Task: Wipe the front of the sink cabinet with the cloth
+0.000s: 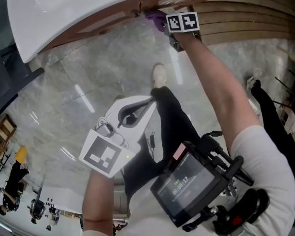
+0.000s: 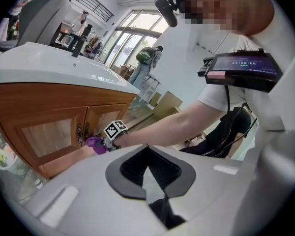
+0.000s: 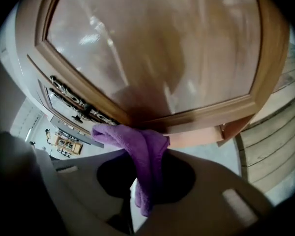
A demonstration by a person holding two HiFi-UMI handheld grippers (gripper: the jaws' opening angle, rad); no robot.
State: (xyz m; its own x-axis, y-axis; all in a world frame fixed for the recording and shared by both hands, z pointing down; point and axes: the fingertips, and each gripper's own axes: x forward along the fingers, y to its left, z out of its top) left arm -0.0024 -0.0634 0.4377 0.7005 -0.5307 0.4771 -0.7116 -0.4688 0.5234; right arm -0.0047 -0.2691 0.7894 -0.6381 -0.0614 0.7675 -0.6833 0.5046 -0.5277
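Observation:
The wooden sink cabinet (image 1: 108, 21) stands under a white sink top (image 1: 88, 4). My right gripper (image 1: 162, 21) is shut on a purple cloth (image 1: 155, 17) and holds it against the cabinet front, close to the door handles. In the right gripper view the cloth (image 3: 145, 151) hangs out of the gripper (image 3: 147, 181) and presses on the lower frame of a glossy door (image 3: 157, 58). My left gripper (image 1: 148, 102) hangs low over the floor, shut with nothing in it. The left gripper view shows its jaws together (image 2: 148, 150), aimed at the cabinet (image 2: 54, 132) and the cloth (image 2: 95, 144).
Ornate metal handles (image 3: 73, 102) sit left of the cloth. A wall of wooden slats (image 1: 246, 18) runs right of the cabinet. The person's shoe (image 1: 159, 75) rests on the grey marble floor (image 1: 78, 77). A bowl (image 2: 2, 156) stands beside the cabinet.

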